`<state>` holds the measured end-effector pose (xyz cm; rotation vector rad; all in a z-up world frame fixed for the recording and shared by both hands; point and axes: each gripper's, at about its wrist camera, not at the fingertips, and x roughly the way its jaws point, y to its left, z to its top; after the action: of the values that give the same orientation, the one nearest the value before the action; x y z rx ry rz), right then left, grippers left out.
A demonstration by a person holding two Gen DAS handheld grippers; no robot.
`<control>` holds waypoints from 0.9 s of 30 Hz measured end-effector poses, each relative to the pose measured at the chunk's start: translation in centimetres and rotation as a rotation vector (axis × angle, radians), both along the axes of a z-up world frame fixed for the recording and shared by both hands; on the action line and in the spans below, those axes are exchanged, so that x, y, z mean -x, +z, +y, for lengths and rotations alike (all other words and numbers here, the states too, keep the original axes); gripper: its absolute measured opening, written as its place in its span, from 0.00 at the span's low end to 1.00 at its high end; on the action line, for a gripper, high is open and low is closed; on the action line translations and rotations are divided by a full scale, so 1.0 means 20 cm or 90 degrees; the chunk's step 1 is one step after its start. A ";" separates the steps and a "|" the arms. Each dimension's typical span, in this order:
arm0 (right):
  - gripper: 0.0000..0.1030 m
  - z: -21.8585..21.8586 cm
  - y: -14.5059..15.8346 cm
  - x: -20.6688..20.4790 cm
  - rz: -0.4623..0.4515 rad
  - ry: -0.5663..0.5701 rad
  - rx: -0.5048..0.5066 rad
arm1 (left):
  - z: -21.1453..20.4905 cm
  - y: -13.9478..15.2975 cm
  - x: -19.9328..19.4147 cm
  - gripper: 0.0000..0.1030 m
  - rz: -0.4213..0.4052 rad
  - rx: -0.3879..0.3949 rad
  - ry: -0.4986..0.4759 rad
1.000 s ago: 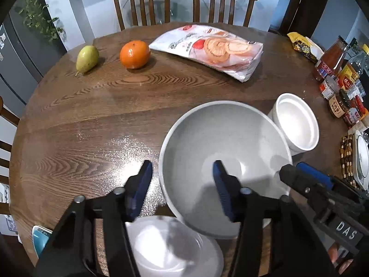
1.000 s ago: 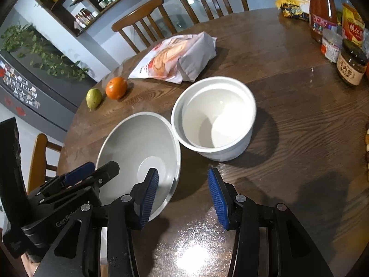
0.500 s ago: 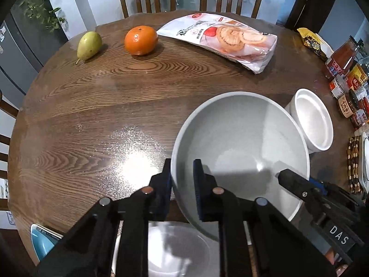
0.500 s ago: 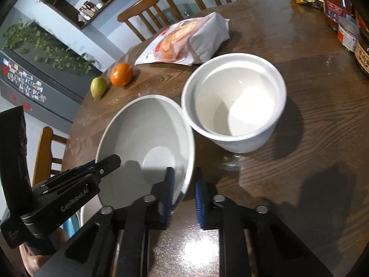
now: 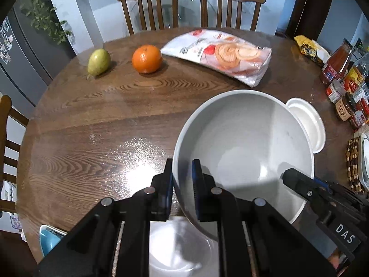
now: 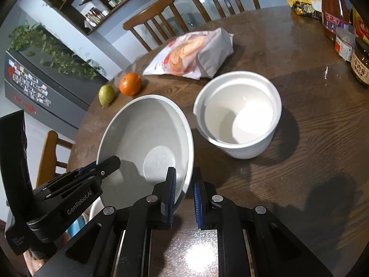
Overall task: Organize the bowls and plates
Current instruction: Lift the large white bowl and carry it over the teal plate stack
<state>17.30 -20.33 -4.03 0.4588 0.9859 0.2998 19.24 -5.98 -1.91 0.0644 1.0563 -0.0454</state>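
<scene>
A large grey bowl [image 5: 242, 143] is held between both grippers, and it looks tilted a little off the wooden table [image 5: 92, 124]. My left gripper [image 5: 182, 168] is shut on its near-left rim, one pad inside and one outside. At the opposite side, my right gripper [image 6: 185, 177] is shut on the rim of the same grey bowl [image 6: 143, 133]. A deep white bowl [image 6: 239, 115] stands just to the right of it, apart from it. A white plate [image 5: 177, 249] lies under the left gripper, partly hidden.
A pear [image 5: 99, 61], an orange [image 5: 147, 58] and a snack bag [image 5: 221, 55] lie at the far side of the table. Jars and bottles [image 5: 346, 85] crowd the right edge. Two chairs [image 5: 191, 4] stand behind. A blue item [image 5: 49, 237] sits at the near-left edge.
Both grippers went from open to shut on the grey bowl's rim. The bowl has since risen towards the cameras and now covers part of the white bowl in the left wrist view.
</scene>
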 end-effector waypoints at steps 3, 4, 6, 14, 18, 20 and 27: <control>0.15 0.00 0.06 0.03 -0.019 0.000 -0.006 | 0.00 0.06 0.04 0.13 -0.022 -0.004 0.001; 0.15 0.00 0.08 0.05 -0.026 0.001 -0.007 | 0.00 0.08 0.06 0.13 -0.030 -0.006 0.001; 0.15 -0.01 0.12 0.08 -0.040 0.002 -0.012 | 0.00 0.12 0.10 0.14 -0.047 -0.010 -0.001; 0.15 0.00 0.23 0.23 -0.076 0.011 -0.033 | 0.02 0.23 0.26 0.15 -0.086 -0.005 0.011; 0.15 0.03 0.27 0.31 -0.091 0.028 -0.026 | 0.03 0.27 0.36 0.16 -0.105 -0.019 0.024; 0.15 0.04 0.29 0.35 -0.096 0.034 -0.027 | 0.04 0.29 0.41 0.16 -0.115 -0.023 0.033; 0.15 0.09 0.31 0.46 -0.104 0.061 -0.028 | 0.10 0.30 0.53 0.16 -0.123 -0.025 0.060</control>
<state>8.00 -18.49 2.09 0.4206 0.8447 0.4385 8.57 -4.02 4.18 0.0533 0.8659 0.0660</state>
